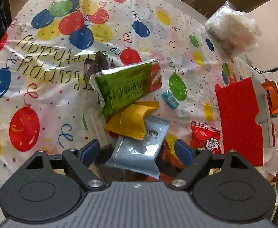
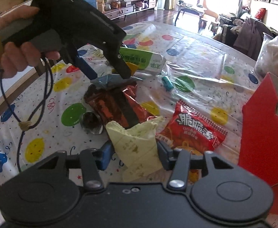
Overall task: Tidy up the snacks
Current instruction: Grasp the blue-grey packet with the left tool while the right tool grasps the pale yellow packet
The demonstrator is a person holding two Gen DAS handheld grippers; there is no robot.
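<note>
My left gripper (image 1: 137, 152) is shut on a grey-blue snack packet (image 1: 139, 150) and holds it over a pile of snacks. From the right wrist view the left gripper (image 2: 110, 76) pinches that packet (image 2: 110, 80) above a brown-red foil packet (image 2: 116, 102). My right gripper (image 2: 134, 153) is shut on a pale yellow packet (image 2: 137, 142). A green packet (image 1: 125, 87) and a yellow packet (image 1: 131, 119) lie beyond the left gripper. A red snack bag (image 2: 192, 129) lies to the right, also in the left wrist view (image 1: 207, 138).
A red cardboard box (image 1: 239, 119) stands at the right, also in the right wrist view (image 2: 262, 133). A small teal candy (image 1: 170, 99) and a clear bag (image 1: 232, 30) of pale snacks lie on the balloon-print tablecloth (image 1: 43, 76). A dark wrapped candy (image 2: 90, 119) sits left of the pile.
</note>
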